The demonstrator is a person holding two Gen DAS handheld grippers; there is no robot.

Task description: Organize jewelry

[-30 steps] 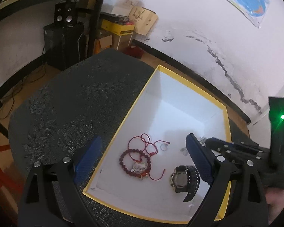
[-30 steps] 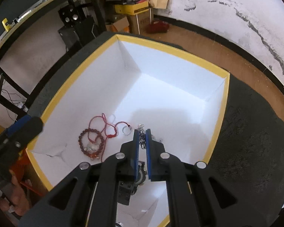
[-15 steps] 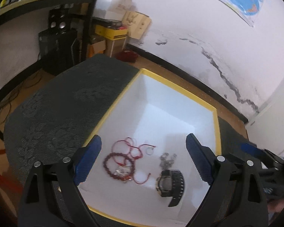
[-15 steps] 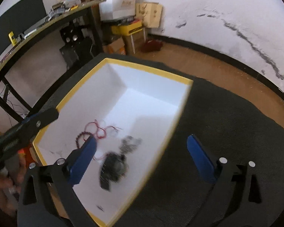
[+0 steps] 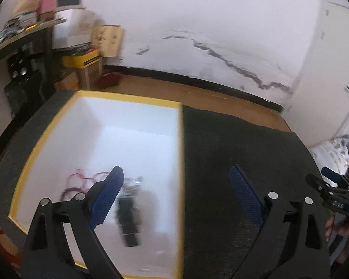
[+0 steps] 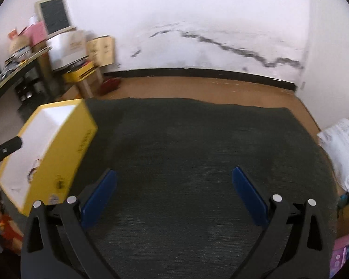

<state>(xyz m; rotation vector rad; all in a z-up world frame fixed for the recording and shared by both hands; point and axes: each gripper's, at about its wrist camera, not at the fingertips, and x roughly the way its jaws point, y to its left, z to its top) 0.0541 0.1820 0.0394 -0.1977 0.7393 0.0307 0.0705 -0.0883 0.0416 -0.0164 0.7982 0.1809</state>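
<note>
A dark textured table mat (image 6: 197, 151) carries a yellow-rimmed white box (image 5: 180, 153) on its left side.

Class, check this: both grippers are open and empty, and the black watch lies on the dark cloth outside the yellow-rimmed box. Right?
Not quite. The left wrist view shows the black watch lying inside the yellow-rimmed box, not on the dark cloth. Both the left gripper and right gripper are open and empty.

Box (image 5: 180, 162) yellow rim, white inside, left of frame. Cloth (image 5: 239, 144) dark grey. Pads (image 5: 244, 197) blue, ribbed. Watch (image 5: 128, 218) black, cord (image 5: 76, 181) red, both blurred. Wall (image 6: 197, 11) white, dark crack.
</note>
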